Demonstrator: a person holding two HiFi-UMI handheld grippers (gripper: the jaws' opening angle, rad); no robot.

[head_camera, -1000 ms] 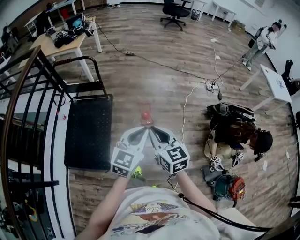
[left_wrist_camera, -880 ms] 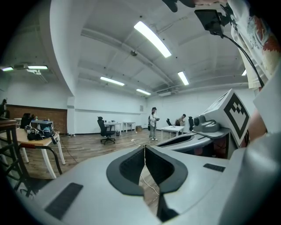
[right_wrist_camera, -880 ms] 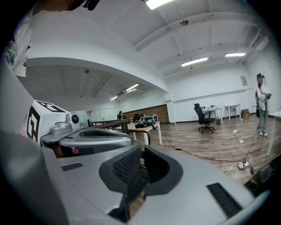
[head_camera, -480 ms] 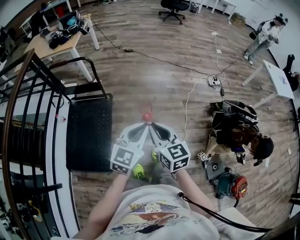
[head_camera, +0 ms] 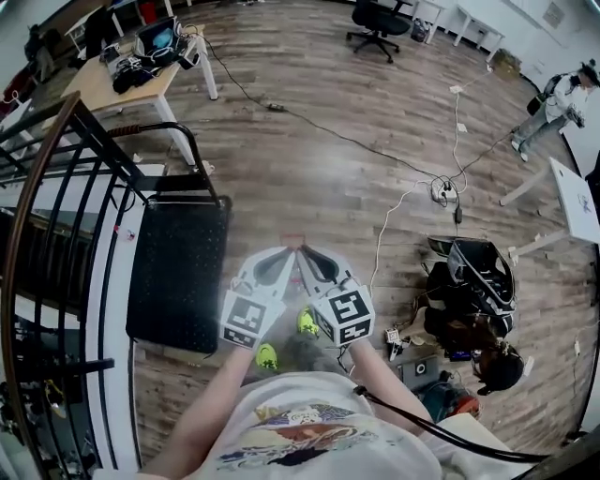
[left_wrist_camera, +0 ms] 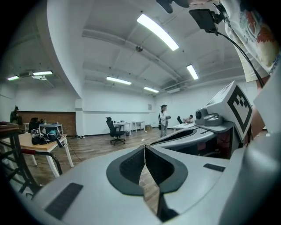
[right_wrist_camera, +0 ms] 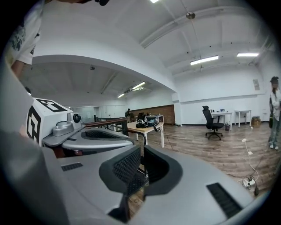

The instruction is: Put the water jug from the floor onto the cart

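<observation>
In the head view my left gripper and right gripper are held side by side with their tips together. Both are shut, with nothing between the jaws. A faint reddish cap, which I take for the top of the clear water jug, shows just past the joined tips. The jug's body is hardly visible, and I cannot tell whether the tips touch it. The black flat cart with its tube handle stands to the left. The left gripper and right gripper look level across the room, and neither view shows the jug.
A dark stair railing runs along the left. A table with gear stands at the back left. Cables and a power strip lie on the wood floor. A person crouches among bags at the right. An office chair stands far back.
The floor has slid down through the head view as I walk forward. The red cap stood clear ahead of the tips and now sits right at them. Both grippers stayed shut, side by side.
</observation>
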